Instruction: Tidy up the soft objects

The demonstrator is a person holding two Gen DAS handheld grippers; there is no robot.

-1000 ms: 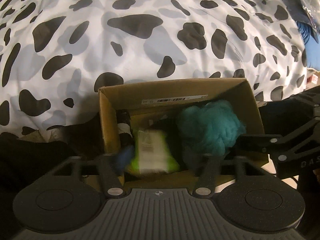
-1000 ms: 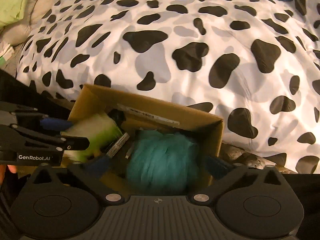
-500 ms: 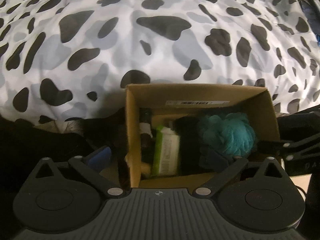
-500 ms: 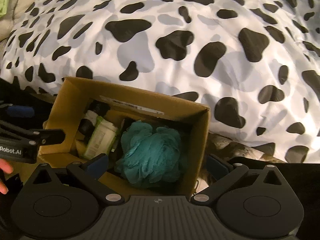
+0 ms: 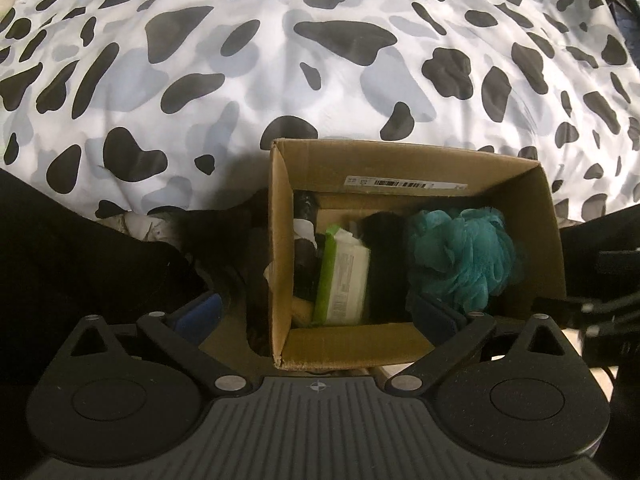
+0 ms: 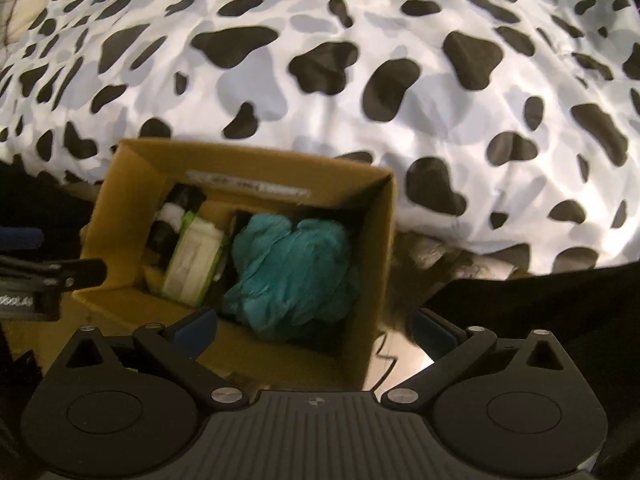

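A teal bath sponge point(image 5: 464, 256) lies in the right end of a cardboard box point(image 5: 280, 248), beside a wipes pack point(image 5: 344, 276). Left gripper point(image 5: 316, 312) and right gripper point(image 6: 316, 328) hover above, fingers spread, empty. A spotted blanket point(image 5: 280, 60) lies behind.

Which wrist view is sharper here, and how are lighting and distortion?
Left wrist view: sharp; the barcode label on the brown cardboard box shows crisp bars. Right wrist view: motion-blurred, smearing the teal mesh bath sponge and the box. Both: dim warm light, deep black corners, strong fisheye bulging of the cow-print bedding.
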